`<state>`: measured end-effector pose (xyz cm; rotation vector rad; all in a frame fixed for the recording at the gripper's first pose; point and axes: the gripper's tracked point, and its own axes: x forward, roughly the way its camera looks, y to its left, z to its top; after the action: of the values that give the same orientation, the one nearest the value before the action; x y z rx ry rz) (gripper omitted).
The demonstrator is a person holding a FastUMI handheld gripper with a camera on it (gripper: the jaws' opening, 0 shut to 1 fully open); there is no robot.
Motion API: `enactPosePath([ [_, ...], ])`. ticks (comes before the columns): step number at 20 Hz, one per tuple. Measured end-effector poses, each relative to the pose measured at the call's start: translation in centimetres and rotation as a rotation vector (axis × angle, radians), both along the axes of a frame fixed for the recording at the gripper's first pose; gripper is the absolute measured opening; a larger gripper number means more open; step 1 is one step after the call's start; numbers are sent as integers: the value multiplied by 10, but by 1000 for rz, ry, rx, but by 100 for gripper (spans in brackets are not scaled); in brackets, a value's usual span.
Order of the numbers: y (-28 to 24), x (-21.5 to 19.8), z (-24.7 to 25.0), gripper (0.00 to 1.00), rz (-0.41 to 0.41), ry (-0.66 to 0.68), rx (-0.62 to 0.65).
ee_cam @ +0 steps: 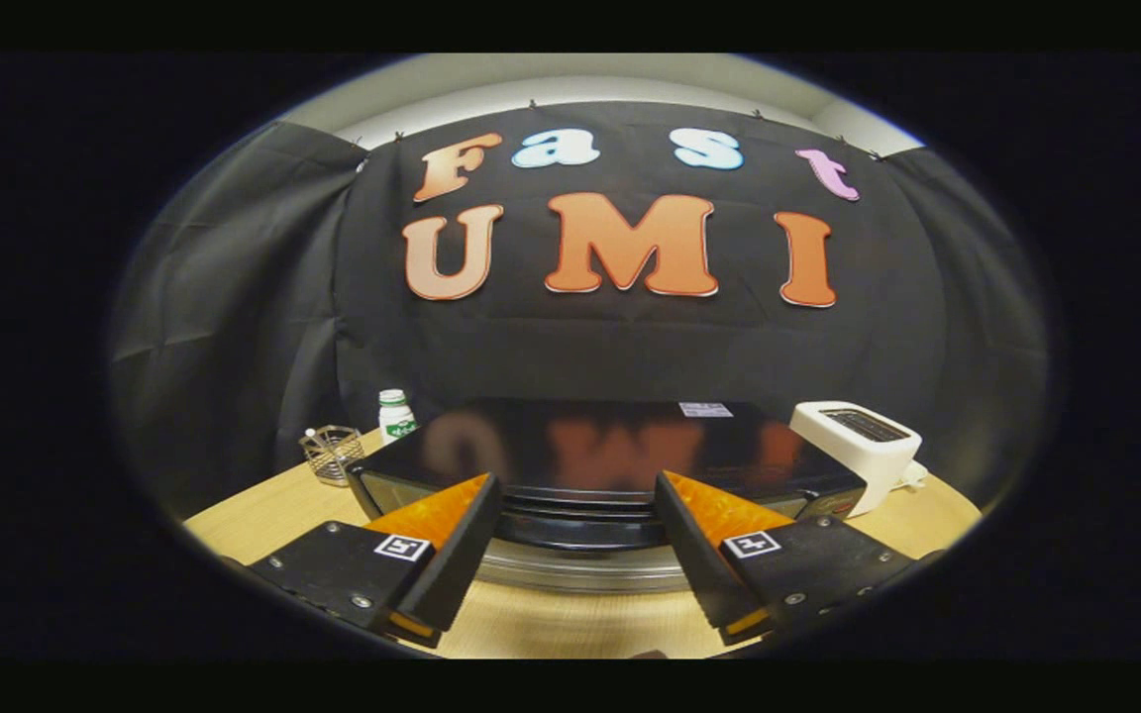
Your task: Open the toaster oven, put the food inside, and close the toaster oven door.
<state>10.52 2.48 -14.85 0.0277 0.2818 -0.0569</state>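
A black toaster oven [590, 446] with a glossy top stands on the wooden table [263, 515], just ahead of my fingers. Its door looks closed, and a silvery handle bar [580, 569] runs along the front between and below my fingertips. My gripper [578, 510] is open, one finger to each side of the door's upper front, with nothing held. I look down over the oven's top from slightly above. I cannot make out any food.
A white pop-up toaster [863, 446] sits to the right of the oven. Behind the oven's left corner stand a white bottle [395, 414] with a green label and a small wire basket [332, 454].
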Motion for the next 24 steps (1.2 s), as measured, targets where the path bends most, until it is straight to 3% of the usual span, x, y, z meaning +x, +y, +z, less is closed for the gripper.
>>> enactPosePath([
  [4,5,-21,0,85,40,8,17],
  [10,17,-79,-18,85,110,66,6],
  [15,31,-115,-51,85,176,166,134],
  [20,25,-137,-95,84,152,299,183],
  [24,25,-143,-104,83,152,330,204],
])
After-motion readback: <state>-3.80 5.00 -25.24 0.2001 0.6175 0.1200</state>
